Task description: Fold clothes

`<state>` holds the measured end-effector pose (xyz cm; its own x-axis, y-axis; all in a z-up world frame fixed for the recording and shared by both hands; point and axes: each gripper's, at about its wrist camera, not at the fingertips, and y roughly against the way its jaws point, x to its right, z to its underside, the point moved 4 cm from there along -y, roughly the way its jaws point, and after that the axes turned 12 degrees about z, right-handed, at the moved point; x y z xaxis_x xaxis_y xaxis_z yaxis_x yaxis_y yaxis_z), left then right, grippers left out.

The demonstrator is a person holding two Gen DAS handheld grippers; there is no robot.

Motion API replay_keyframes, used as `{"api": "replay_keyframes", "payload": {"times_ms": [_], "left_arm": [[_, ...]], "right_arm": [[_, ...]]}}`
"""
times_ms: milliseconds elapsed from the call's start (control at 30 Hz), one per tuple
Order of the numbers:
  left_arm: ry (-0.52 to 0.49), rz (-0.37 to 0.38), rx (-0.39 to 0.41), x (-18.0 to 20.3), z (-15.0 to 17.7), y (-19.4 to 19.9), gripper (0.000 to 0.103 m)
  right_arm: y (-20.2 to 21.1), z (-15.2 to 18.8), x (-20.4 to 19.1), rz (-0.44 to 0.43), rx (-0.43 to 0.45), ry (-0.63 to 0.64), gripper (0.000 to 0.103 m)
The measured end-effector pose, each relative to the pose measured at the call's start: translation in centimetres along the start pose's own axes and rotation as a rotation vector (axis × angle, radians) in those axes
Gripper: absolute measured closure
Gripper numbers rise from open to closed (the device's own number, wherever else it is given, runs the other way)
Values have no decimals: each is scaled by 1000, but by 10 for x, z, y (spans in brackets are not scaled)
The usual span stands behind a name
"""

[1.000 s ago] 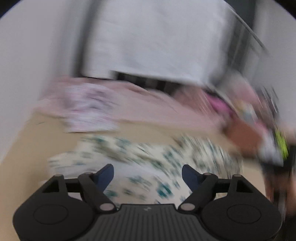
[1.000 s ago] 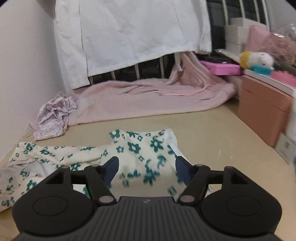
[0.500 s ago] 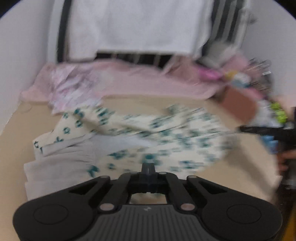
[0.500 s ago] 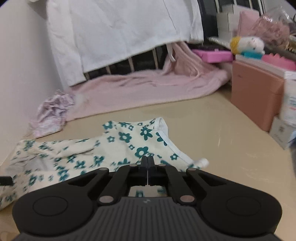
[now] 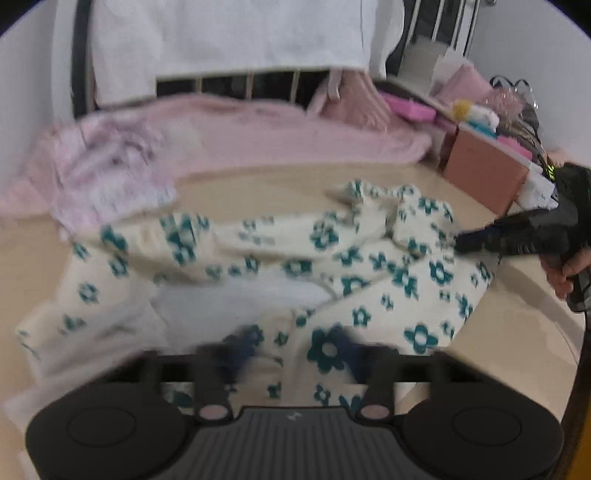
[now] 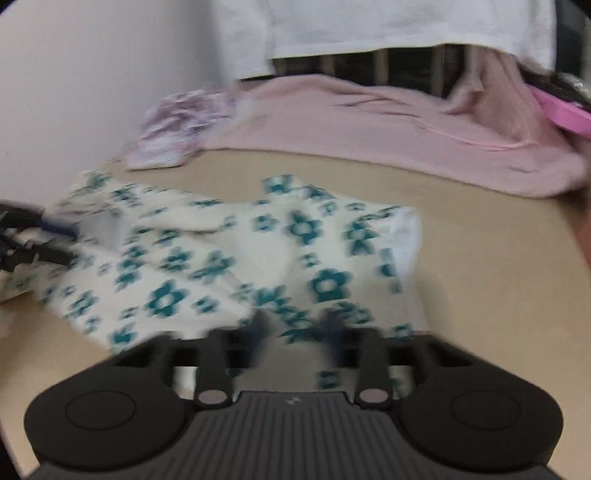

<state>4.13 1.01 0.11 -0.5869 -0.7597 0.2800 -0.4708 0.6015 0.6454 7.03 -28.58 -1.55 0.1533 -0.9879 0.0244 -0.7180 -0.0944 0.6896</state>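
On the beige desk (image 6: 480,258) the floral garment (image 6: 229,258) lies rumpled; both the left hand-held gripper (image 5: 291,354) and the right hand-held gripper (image 6: 295,332) stand apart, gripping nothing, so the loose folded layers may slide open.

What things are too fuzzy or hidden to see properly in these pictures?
- Left gripper, left wrist view: fingers blurred and apart, over the floral garment; whether they touch the cloth is unclear.
- Right gripper, right wrist view: fingers smeared by motion, same doubt.
- Lilac garment: too blurred to tell its type.
- Shelf items: small, blurred.
- Railing: mostly hidden by the white sheet.
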Motion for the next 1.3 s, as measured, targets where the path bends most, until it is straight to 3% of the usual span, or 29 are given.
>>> {"api": "replay_keyframes", "payload": {"times_ms": [33, 300, 433, 533, 600, 633, 700, 733, 767, 800, 867, 933, 1000, 1133, 1233, 1300], "left_arm": [[-1, -1, 13, 1, 2, 3, 96], [-133, 15, 90, 53, 13, 58, 98], [-201, 42, 75, 98, 61, 91, 98], [-187, 54, 6, 119, 108, 98, 92], [-118, 103, 25, 119, 123, 109, 91], [-81, 130, 62, 118, 125, 118, 85], [-39, 121, 164, 113, 119, 134, 56], [-24, 67, 185, 106, 116, 134, 30], [-10, -1, 196, 97, 113, 132, 27], [4, -70, 208, 88, 111, 130, 32], [94, -140, 154, 65, 114, 120, 49], [221, -146, 138, 43, 124, 119, 50], [352, -56, 207, 30, 131, 128, 40], [591, 146, 357, 9, 141, 146, 31], [706, 159, 480, -4, 136, 143, 13], [781, 114, 528, -13, 130, 136, 13]], "right_arm": [[6, 0, 1, 2, 12, -11, 100], [73, 17, 11, 10, 165, 15, 101], [108, 52, 18, 17, 176, 45, 101], [121, 97, 26, 27, 98, 42, 97], [137, 111, 35, -3, 139, -35, 85], [145, 111, 38, -29, 176, -86, 82], [160, 110, 46, -79, 250, -189, 77], [162, 104, 42, -80, 277, -201, 76], [157, 94, 32, -47, 299, -185, 73], [146, 86, 23, -9, 296, -168, 70], [120, 71, 6, 64, 278, -136, 70], [95, 64, -9, 94, 241, -120, 70], [80, 61, -32, 109, 196, -101, 70], [82, 67, -121, -165, 220, 85, 63], [81, 75, -181, -254, 245, 258, 57], [73, 75, -205, -260, 240, 309, 56]]}}
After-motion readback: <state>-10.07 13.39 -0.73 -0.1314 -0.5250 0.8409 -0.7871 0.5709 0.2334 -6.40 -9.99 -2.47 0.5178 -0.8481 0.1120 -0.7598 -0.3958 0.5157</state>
